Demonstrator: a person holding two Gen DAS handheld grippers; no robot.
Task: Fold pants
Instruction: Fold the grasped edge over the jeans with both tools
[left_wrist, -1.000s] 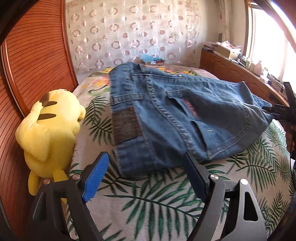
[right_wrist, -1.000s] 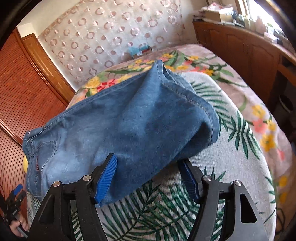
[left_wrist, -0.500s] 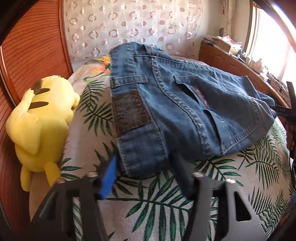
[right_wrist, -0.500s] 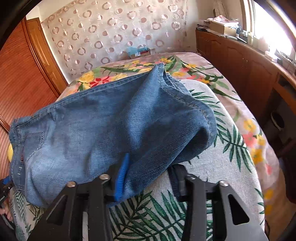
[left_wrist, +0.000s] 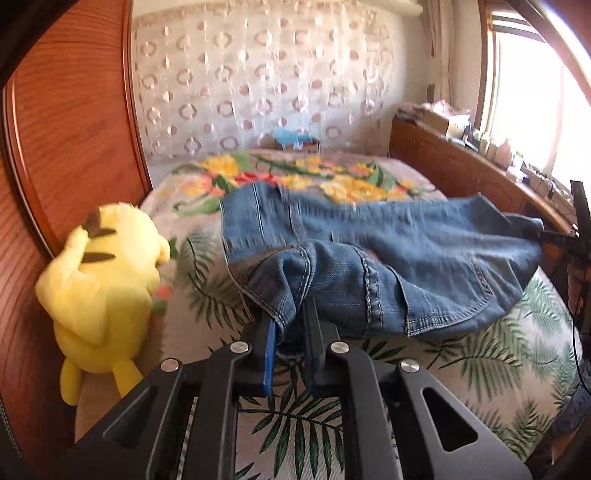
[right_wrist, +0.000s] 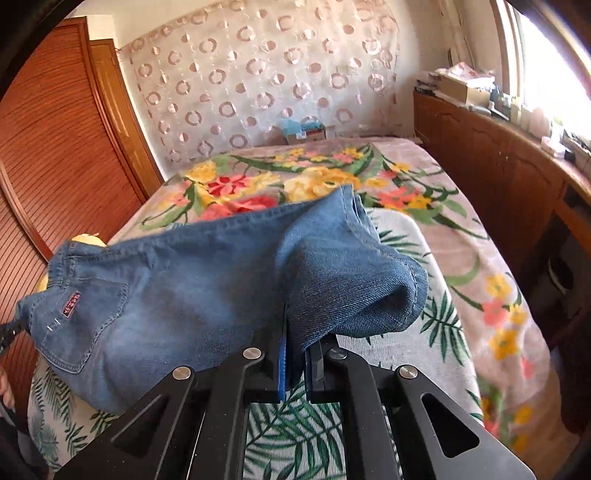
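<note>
Both tongs have gone from spread, with the denim edge lying between their fingers a second ago, to clamped on it. The left tongs (left_wrist: 290, 334) are closing and already pinch a bunched fold at the near left edge of the jeans (left_wrist: 388, 258), at the waistband end. The right tongs (right_wrist: 295, 354) are pressed together on the near edge of the leg end of the jeans (right_wrist: 207, 280), beside the hem opening.

The near edge of the jeans, which lay flat on the bed (left_wrist: 461, 376) a second ago, is now raised at both grip points. The far part of the garment rests on the leaf-print cover. The garment lies across the bed, waistband to the left and leg hems to the right. The yellow plush toy (left_wrist: 103, 291) sits just left of the waistband, apart from it, against the wooden headboard (left_wrist: 66, 147).

Assessment: the grasp step is complete and the lift has begun. With both near corners held, the next move is likely to carry this edge toward the far side, laying one half over the other. Risk: the left grip holds a crumpled bunch, so the fold may come out uneven.
</note>
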